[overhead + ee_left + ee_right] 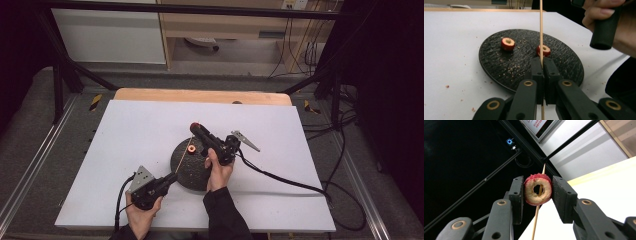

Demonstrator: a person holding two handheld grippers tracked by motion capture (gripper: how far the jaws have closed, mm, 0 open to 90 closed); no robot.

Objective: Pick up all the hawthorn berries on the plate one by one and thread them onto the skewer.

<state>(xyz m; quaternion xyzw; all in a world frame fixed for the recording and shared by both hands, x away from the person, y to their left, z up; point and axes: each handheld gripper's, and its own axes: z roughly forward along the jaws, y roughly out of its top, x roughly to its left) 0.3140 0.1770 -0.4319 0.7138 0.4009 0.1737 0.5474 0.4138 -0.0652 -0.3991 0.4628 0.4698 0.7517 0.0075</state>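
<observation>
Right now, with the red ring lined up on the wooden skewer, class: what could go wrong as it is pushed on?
1. The skewer is thin and the left gripper pinches it only near its bottom end, so it could bend or snap.
2. The ring in the right gripper looks crumbly; crumbs already dot the black plate, so squeezing or forcing could break it.
3. The hole is narrow, so a tilt could jam the skewer.

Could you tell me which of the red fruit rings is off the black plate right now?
The ring clamped in the right gripper, with the skewer at its hole; the other two rings lie on the plate.
</observation>
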